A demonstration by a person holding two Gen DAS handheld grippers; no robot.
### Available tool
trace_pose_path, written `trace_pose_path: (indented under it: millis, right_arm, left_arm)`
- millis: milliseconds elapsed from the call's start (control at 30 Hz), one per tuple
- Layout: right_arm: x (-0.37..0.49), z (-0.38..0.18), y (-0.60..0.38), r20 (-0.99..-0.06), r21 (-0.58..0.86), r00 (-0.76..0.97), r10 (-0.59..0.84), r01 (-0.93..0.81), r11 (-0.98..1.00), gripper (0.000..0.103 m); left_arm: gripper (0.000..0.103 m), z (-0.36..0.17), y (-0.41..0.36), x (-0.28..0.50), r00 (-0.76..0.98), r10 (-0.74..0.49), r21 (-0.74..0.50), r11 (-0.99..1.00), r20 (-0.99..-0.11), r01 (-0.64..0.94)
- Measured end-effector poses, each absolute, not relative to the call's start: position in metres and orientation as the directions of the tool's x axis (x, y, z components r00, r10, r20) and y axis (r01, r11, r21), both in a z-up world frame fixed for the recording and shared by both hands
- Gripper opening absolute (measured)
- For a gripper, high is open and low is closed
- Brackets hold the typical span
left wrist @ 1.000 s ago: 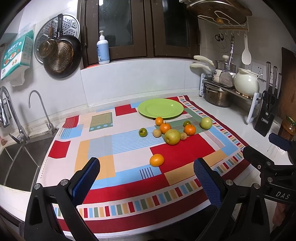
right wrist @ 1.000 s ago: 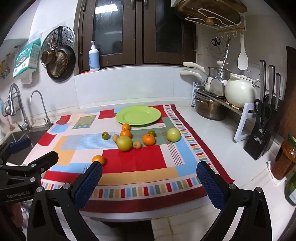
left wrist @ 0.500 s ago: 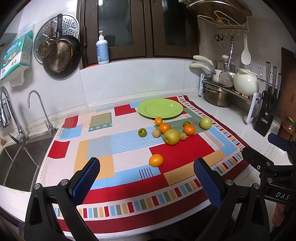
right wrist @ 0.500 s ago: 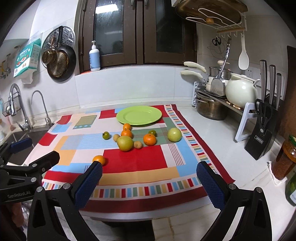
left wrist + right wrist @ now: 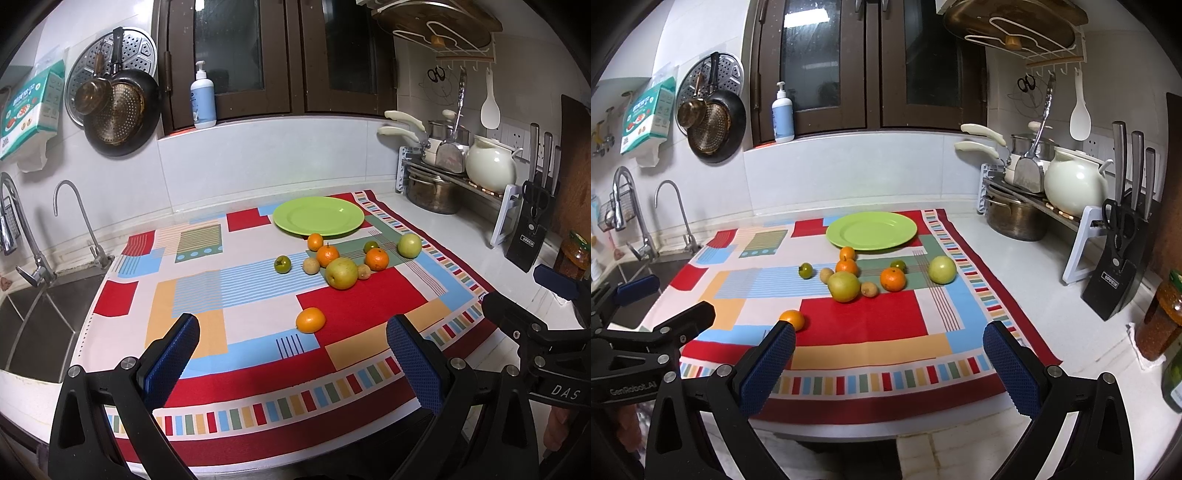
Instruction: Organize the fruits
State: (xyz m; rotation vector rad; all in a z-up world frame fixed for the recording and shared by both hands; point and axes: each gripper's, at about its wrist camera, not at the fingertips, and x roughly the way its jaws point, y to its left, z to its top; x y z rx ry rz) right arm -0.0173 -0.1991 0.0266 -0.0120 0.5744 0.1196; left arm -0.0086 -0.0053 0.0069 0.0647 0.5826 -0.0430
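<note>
An empty green plate (image 5: 318, 215) (image 5: 871, 229) sits at the far side of a colourful patterned cloth (image 5: 258, 295) (image 5: 864, 321). In front of it lies a cluster of fruit: a yellow-green pear (image 5: 342, 272) (image 5: 844, 286), several oranges (image 5: 377, 258) (image 5: 892, 279), a green apple (image 5: 409, 245) (image 5: 942, 270), small green and brown fruits. One orange (image 5: 310, 319) (image 5: 792, 319) lies alone nearer to me. My left gripper (image 5: 295, 354) hangs open above the cloth's near edge, empty. My right gripper (image 5: 888, 360) is open too, holding nothing, with the lone orange just past its left fingertip.
A sink (image 5: 33, 325) with taps lies at the left. At the right stand a pot rack with a white kettle (image 5: 1075, 184), a knife block (image 5: 1115, 280) and jars (image 5: 1160, 317). Pans hang on the wall (image 5: 118, 110). A soap bottle (image 5: 203, 99) stands on the sill.
</note>
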Motion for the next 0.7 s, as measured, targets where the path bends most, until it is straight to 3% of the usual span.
trace_pose_path:
  millis: [700]
  right_arm:
    - [-0.002,0.014,-0.192,-0.57,0.022,0.811,0.129,-0.142,0.99,0.102]
  left_arm:
    - [0.103,-0.009,-0.002,0.01,0.819,-0.04,0.036,0.997,-0.572,0.073]
